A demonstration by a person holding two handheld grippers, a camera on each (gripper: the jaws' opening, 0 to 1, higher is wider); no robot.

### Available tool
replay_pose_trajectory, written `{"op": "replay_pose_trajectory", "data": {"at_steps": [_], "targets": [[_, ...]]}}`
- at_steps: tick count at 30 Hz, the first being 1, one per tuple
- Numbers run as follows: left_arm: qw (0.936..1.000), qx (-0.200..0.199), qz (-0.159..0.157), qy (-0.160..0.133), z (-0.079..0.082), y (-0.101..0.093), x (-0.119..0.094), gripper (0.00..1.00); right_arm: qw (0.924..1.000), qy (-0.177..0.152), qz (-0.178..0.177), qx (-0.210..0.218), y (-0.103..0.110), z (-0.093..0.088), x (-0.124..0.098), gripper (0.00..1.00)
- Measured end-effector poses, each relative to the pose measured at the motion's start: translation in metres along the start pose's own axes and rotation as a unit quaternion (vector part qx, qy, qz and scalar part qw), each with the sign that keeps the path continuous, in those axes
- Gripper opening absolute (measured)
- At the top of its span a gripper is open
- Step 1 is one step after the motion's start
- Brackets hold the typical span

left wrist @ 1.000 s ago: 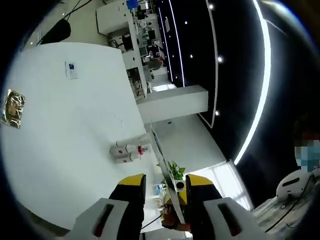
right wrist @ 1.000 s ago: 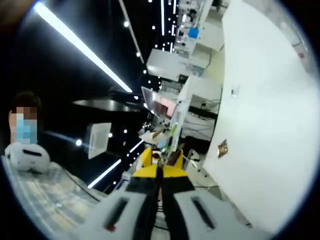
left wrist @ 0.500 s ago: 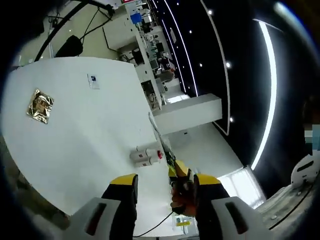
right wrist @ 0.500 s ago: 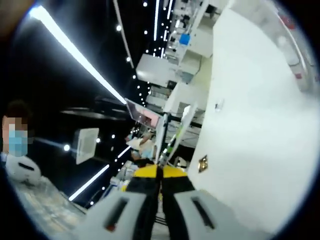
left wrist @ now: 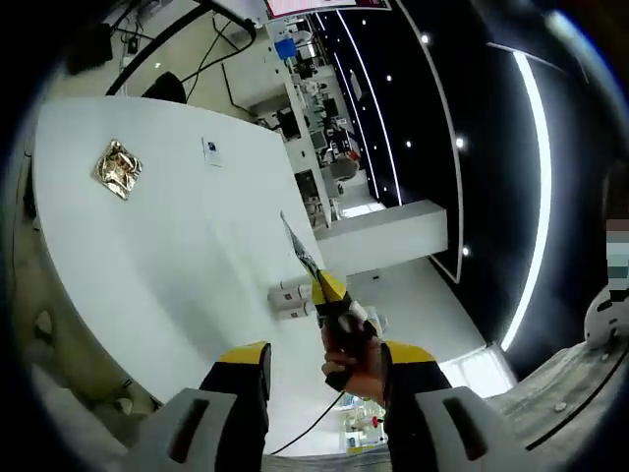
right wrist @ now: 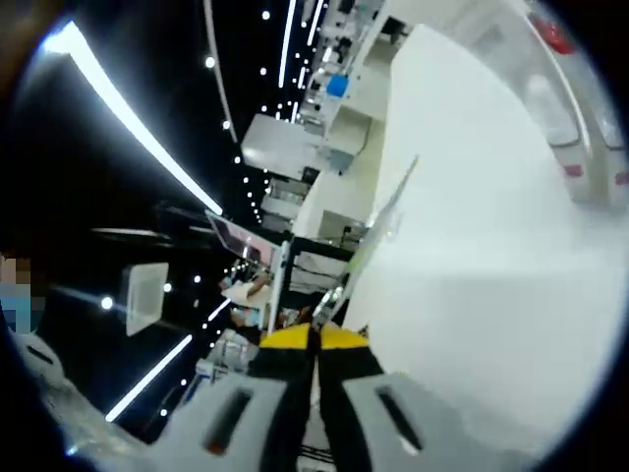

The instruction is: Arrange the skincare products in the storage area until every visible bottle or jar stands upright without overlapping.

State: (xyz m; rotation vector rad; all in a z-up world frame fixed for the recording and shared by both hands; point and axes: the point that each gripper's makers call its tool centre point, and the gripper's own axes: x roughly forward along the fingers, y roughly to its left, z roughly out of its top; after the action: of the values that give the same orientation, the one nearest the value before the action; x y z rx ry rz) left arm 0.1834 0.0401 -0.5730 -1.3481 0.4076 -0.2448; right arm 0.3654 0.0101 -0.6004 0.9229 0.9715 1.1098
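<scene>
While both cameras tilt hard, the white table (left wrist: 147,256) reads clearly in the left gripper view, with two white bottles (left wrist: 292,300) lying on their sides, touching, close to its far edge. Their caps are too small to make out. A crumpled gold wrapper (left wrist: 118,168) sits near the table's opposite edge and a small white card (left wrist: 212,150) lies beyond it. The left gripper (left wrist: 319,369) stands with its yellow-tipped jaws wide apart and nothing between them; in that gap a hand (left wrist: 349,349) grips another yellow-tipped tool (partly hidden by the right jaw). A black cable (left wrist: 310,433) trails off the near edge.

In the right gripper view the right gripper (right wrist: 314,339) has its jaws pressed together, with nothing visibly held. Pale bottles with red marks (right wrist: 570,128) blur at the upper right corner, cut off by the rim, so I cannot tell whether they stand or lie.
</scene>
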Motion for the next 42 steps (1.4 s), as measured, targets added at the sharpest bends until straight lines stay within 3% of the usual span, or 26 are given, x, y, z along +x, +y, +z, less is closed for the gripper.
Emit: {"op": "replay_pose_trajectory", "data": {"at_steps": [9,19,26,42], "targets": [[0.9986,-0.005,0.008,-0.052,0.005,0.003,-0.024,0.46,0.9994,0.001,-0.036,-0.003,-0.025,0.0,0.006,0.0],[0.9981,-0.009,0.001,-0.061,0.0,0.004,-0.025,0.46,0.9966,-0.034,-0.075,0.004,-0.048,0.019,-0.001,0.0],[0.9963,-0.023,-0.001,-0.083,0.004,0.006,-0.028,0.45,0.9947,-0.039,-0.095,0.01,-0.063,0.025,-0.002,0.0],[0.9982,-0.016,0.012,-0.056,0.001,0.009,-0.022,0.45,0.9884,-0.07,-0.129,0.039,-0.092,0.042,0.001,0.0]]}}
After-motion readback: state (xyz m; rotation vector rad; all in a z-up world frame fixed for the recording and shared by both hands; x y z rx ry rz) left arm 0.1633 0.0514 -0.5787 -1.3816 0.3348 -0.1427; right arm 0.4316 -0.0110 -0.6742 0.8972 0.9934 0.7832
